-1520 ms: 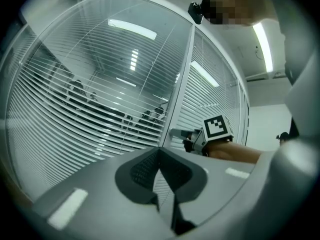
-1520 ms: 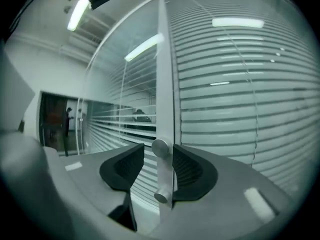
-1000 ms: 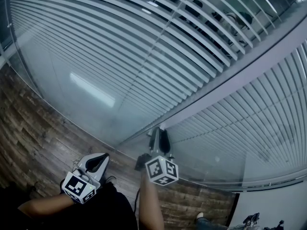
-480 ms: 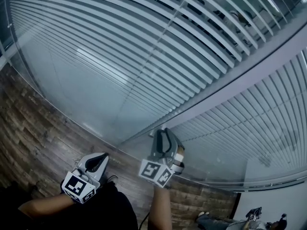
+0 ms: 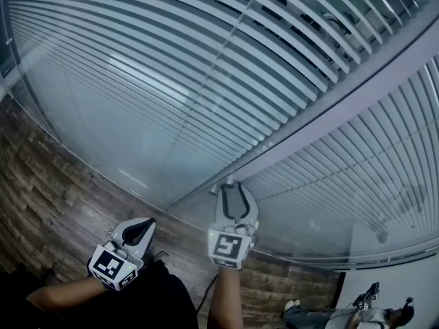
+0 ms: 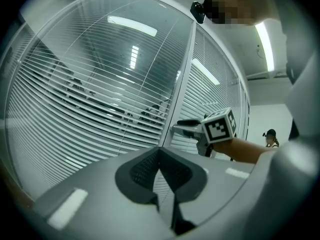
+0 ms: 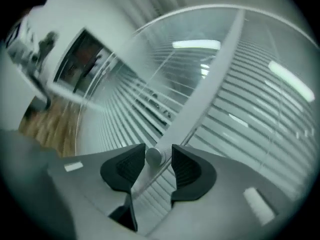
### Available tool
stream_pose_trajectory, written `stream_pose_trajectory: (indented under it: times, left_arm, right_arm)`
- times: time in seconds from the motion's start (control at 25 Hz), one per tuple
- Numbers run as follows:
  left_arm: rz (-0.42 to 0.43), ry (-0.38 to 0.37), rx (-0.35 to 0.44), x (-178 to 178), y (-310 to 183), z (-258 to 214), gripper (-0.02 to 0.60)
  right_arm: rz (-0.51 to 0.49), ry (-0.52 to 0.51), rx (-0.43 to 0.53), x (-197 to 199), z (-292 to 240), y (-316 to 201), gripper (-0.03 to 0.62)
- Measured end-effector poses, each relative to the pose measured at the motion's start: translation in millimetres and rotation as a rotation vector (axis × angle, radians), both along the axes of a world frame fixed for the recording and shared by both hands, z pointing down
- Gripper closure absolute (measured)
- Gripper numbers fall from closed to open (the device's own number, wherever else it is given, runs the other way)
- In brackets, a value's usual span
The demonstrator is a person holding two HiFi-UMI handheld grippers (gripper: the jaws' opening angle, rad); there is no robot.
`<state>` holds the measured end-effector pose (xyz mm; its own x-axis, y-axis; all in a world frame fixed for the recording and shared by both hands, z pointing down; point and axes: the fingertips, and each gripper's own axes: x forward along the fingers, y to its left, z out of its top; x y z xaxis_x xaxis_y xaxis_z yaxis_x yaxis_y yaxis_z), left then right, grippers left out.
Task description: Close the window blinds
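White slatted blinds [image 5: 206, 67] hang behind glass panes on either side of a grey frame post [image 5: 329, 108]. A small round metal knob [image 7: 154, 155] sticks out from that post [image 7: 210, 84]. My right gripper [image 7: 154, 159] is at the knob, which sits between the two pads; the jaws are opening and the pads stand just off its sides. In the head view the right gripper [image 5: 230, 189] points up at the foot of the post. My left gripper [image 5: 145, 226] hangs low at the left, shut and empty, its pads [image 6: 150, 166] meeting at the tips.
Dark wood-plank floor [image 5: 55, 190] runs along the foot of the glass. A white wall [image 5: 405, 286] stands at the right, with a person [image 5: 384, 315] beside it at the bottom edge. The left gripper view shows the right gripper [image 6: 182, 126] at the post.
My right gripper has rolled about the knob, so its marker cube has turned to face the head camera. The left gripper has stayed where it was.
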<state>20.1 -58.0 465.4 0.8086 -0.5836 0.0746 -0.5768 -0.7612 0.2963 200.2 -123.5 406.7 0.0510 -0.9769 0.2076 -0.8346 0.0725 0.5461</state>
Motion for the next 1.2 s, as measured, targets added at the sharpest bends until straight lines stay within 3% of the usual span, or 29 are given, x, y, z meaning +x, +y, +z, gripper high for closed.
stream_pose_trajectory:
  times: [0.12,0.2,0.52,0.68,0.8,1.2]
  left_arm:
    - [-0.006,0.000,-0.005,3,-7,0,0.580]
    - [-0.003,-0.001,-0.010,9,-11,0,0.580]
    - [-0.003,-0.005,-0.005,10,-13,0,0.580]
    - [0.003,0.005,-0.002,11,-14,0,0.580]
    - [-0.008,0.003,-0.008,9,-17,0,0.580]
    - [-0.015,-0.007,-0.012,12,-19,2,0.580]
  right_arm:
    - [0.065,-0.569,0.139,18,-3,5,0.401]
    - [0.108,-0.808,0.170,25,8,4,0.422]
    - [0.176,-1.019,0.206,20,13,-10,0.461]
    - [0.209,-0.986,0.208,24,13,-13,0.473]
    - [0.208,-0.882,0.189,24,13,-16,0.462]
    - [0.117,-0.195,0.052,11,12,-20,0.457]
